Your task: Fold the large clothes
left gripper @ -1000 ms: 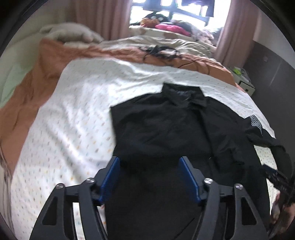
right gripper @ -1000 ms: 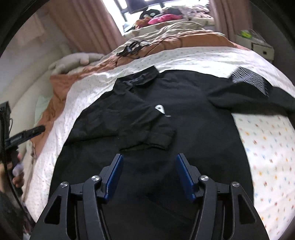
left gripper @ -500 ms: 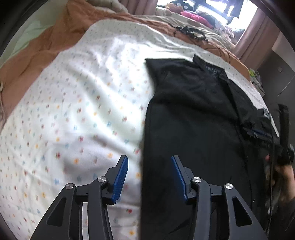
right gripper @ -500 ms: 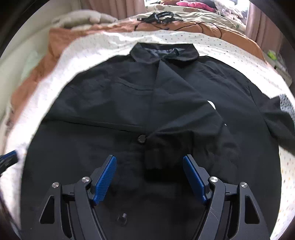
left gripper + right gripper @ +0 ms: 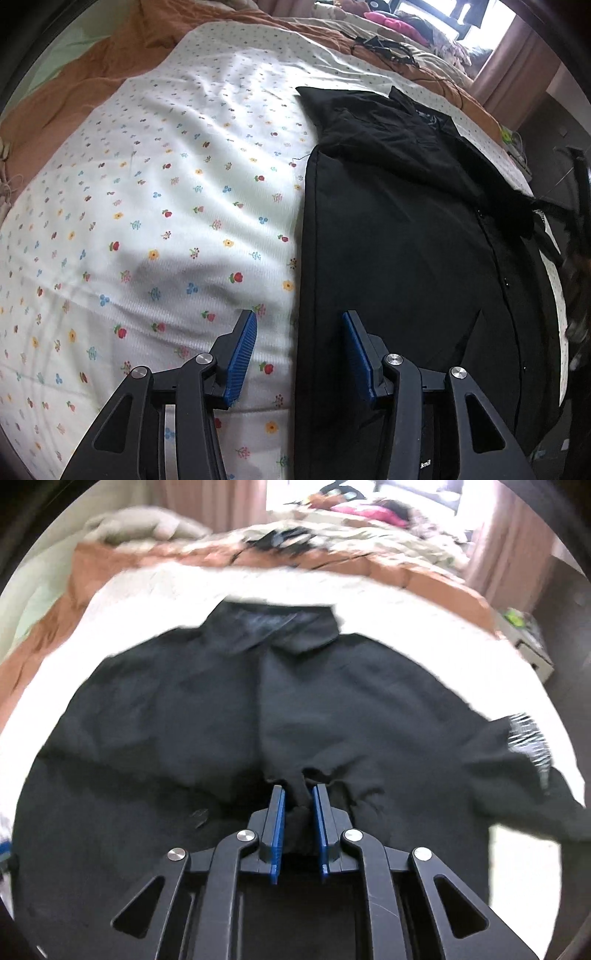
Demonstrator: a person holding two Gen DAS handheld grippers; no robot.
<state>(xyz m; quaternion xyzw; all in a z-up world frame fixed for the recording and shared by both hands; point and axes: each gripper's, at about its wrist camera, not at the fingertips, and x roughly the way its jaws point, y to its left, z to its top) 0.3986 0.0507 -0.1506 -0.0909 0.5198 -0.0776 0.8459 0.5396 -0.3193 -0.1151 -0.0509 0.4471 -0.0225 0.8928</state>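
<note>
A white flowered sheet covers the bed, with an orange blanket beyond it, black cables, pink curtains and a bright window.

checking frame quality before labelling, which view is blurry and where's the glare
Right wrist view: motion blur smears the shirt and bedding, while the right gripper, jaws closing on a pinch of shirt, stays sharp. Left wrist view: crisp, floral sheet clearly printed. Both views: the window is blown out and fisheye bends the edges.
</note>
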